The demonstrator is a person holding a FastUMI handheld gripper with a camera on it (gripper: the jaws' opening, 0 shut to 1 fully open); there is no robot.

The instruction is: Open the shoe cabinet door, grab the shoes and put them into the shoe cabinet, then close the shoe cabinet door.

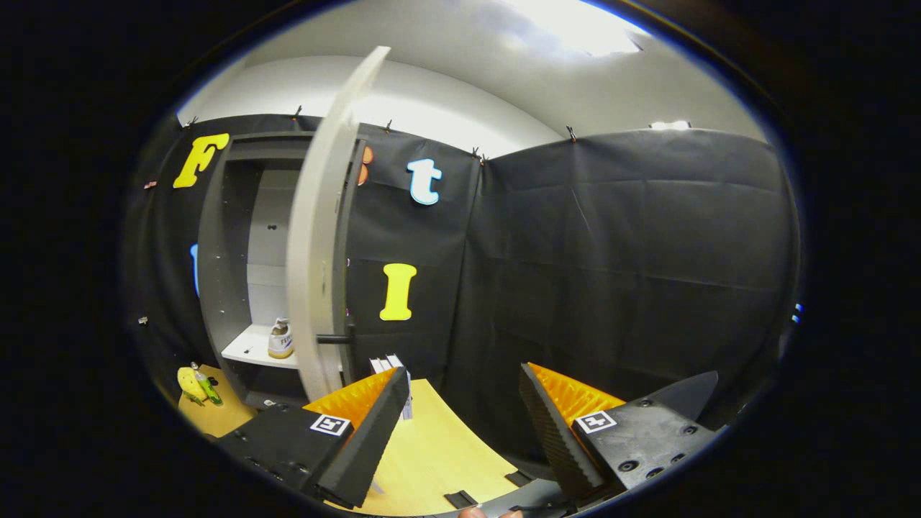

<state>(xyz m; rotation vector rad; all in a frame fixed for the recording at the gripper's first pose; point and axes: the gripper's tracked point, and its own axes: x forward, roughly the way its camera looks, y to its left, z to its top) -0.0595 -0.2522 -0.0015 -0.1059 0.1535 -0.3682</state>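
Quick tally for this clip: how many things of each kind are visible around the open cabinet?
Shoe cabinet: 1
Cabinet door, open: 1
Door handle: 1
Shoe on the cabinet shelf: 1
Yellow-green toy on the wooden floor panel beside the cabinet: 1
Tool, fingers open with nothing between them: 1
Total: 6

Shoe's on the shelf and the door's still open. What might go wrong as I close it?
The tongs are open, holding nothing, off to the right of the door; a sideways push may miss the dark handle and glance off the door edge. The shoe sits near the shelf front, so the closing door could clip it.
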